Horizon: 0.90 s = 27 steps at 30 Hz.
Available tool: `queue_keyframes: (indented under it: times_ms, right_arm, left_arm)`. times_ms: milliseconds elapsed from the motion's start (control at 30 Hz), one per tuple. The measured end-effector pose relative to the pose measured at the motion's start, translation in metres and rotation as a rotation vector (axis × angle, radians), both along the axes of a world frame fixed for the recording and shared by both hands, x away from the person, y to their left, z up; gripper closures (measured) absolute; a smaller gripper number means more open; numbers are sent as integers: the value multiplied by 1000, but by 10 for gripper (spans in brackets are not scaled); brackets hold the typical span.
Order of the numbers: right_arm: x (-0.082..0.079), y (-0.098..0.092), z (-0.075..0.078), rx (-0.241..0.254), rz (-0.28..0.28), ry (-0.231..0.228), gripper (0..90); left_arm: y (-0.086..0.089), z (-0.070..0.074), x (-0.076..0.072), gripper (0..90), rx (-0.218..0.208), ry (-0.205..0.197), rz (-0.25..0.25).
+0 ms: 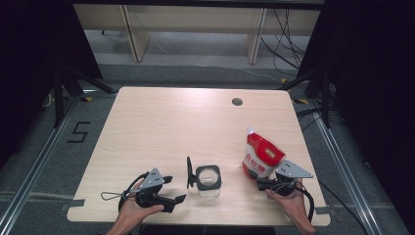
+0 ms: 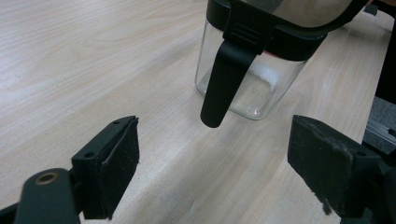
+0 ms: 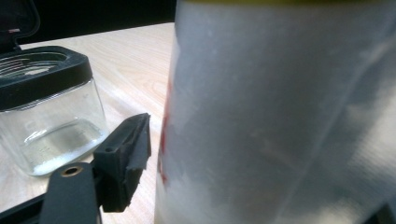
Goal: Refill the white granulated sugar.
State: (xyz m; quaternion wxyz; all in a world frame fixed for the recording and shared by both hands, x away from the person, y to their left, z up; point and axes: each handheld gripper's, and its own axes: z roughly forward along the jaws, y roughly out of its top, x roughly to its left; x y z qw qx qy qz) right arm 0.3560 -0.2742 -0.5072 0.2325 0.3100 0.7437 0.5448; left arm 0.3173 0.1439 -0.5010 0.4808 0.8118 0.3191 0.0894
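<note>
A red and white stand-up pouch (image 1: 262,156) stands on the table's right side. My right gripper (image 1: 266,182) is at its base, and in the right gripper view the pouch (image 3: 280,116) sits between the jaws. A narrow gap shows between the left pad (image 3: 128,154) and the pouch; the other jaw is mostly hidden behind it. A clear square jar (image 1: 209,180) with a black rim and its lid (image 1: 189,172) swung open stands at the front centre, with a little white powder at its bottom (image 2: 252,88). My left gripper (image 1: 175,190) rests open to the jar's left, with nothing between its jaws (image 2: 215,144).
The pale wooden table (image 1: 161,127) has a round cable hole (image 1: 237,102) near its far edge. The jar's black latch (image 2: 224,79) hangs down toward the left gripper. The jar (image 3: 51,126) stands close to the left of the pouch. Stand legs and cables flank the table.
</note>
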Motion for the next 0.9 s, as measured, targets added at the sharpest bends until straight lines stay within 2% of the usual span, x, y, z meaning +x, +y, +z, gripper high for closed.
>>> queue_keyframes:
  times_ms: [33,67,133,167,200,233,267,300,333,400,433,467,500,533,567,600,633,700,800,833,867,900]
  right_arm:
    - [2,-1,0,-7,-5,-40,275]
    - [3,-1,0,-7,-12,-49,284]
    - [3,-1,0,-13,-11,-48,290]
    - [2,0,-1,-8,-33,-30,294]
    - [4,0,-1,-22,-20,-52,295]
    - [2,2,-2,-2,-25,-7,295]
    - [2,3,-2,-2,-25,-2,295]
    - [2,3,-2,-19,-25,-12,295]
    - [5,3,-3,-30,-21,-44,296]
    - [5,3,-3,-43,-23,-52,301]
    - [3,4,-3,-26,-35,-14,303]
    - [3,4,-3,-26,-35,-14,303]
    - [5,5,-4,-26,-30,-43,303]
    - [6,5,-4,-27,-29,-48,304]
    - [5,6,-4,-21,-32,-21,306]
    - [5,6,-4,-21,-32,-21,306]
    - [6,5,-4,-25,-29,-46,307]
    - [6,7,-5,-4,-28,-42,305]
    - [7,7,-6,-20,-37,-50,297]
    - [5,8,-6,-8,-46,-14,299]
    - [5,8,-6,-8,-46,-14,299]
    - [8,7,-7,-24,-36,-49,303]
  left_arm:
    - [0,0,0,164,2,-4,-1]
    - [0,0,0,163,4,-3,2]
    - [0,0,0,163,2,-2,-4]
    - [0,0,0,164,5,1,-6]
    - [-1,0,0,164,3,-1,-6]
    - [-1,0,0,163,2,-3,-7]
    - [-1,0,0,164,-2,-5,-7]
    - [0,0,0,164,3,-3,-6]
    - [0,0,0,164,3,-3,-6]
    - [0,0,0,163,4,-4,-5]
    - [-1,0,0,163,-10,-1,-7]
    - [-1,0,0,164,-10,-1,-7]
    - [-1,0,0,163,-7,-6,-4]
    - [-1,0,0,163,-7,-6,-4]
    - [-2,0,-1,164,-20,5,4]
    - [-2,0,-1,163,-20,5,4]
    - [-2,0,-1,163,-20,5,4]
    - [-1,0,-1,163,-13,3,4]
    - [-2,0,-2,164,-22,5,5]
    - [-2,0,-2,163,-21,5,5]
    - [-2,0,-2,163,-21,5,5]
    - [-2,0,-1,163,-21,5,5]
